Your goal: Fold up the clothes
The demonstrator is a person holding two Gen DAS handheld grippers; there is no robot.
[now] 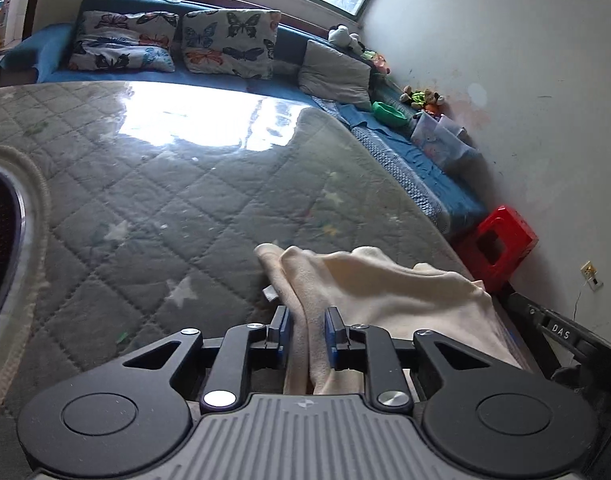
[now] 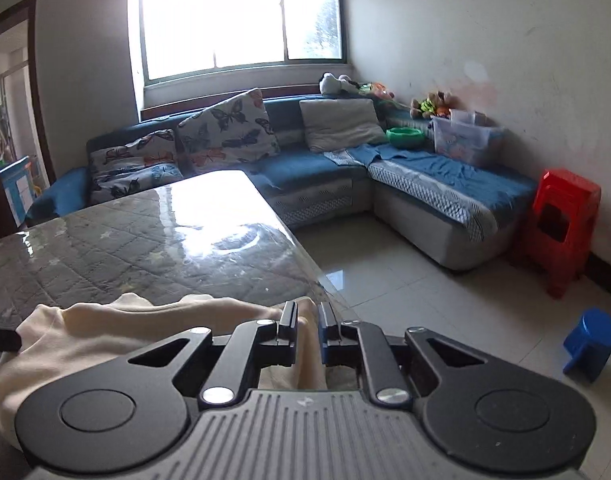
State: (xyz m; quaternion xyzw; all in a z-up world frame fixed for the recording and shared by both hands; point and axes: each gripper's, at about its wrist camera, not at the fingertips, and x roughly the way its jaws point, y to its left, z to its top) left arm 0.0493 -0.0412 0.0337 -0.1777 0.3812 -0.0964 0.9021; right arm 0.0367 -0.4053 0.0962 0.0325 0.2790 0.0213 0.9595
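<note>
A cream fleece garment lies bunched at the near right edge of the grey quilted table. My left gripper is shut on a fold of it that runs between the blue pads. In the right wrist view the same cream garment spreads to the left over the table corner. My right gripper is shut on its right edge. The other gripper's black body shows at the right in the left wrist view.
A glossy clear cover lies over the table. A round dark object with a metal rim sits at its left edge. A blue sofa with cushions stands behind. A red stool and a blue stool stand on the tiled floor at right.
</note>
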